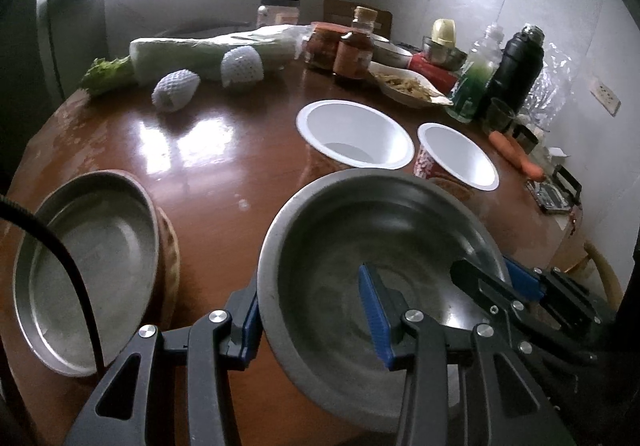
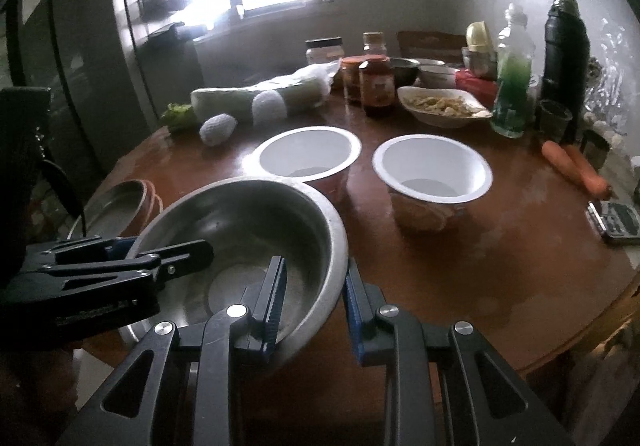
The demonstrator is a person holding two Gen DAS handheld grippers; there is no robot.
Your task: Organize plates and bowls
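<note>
Midway: steel bowl [image 1: 360,246] pinched at opposite rims by left gripper [image 1: 316,314] & right gripper [image 2: 314,310], steel plate [image 1: 86,270] w/ 2 paper bowls [image 2: 308,153] unstacked.

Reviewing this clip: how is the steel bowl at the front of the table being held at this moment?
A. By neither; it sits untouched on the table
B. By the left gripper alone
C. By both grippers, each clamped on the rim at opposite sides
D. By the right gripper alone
C: the left gripper pinches the wall of the steel bowl on one side, and the right gripper pinches its opposite rim.
</note>
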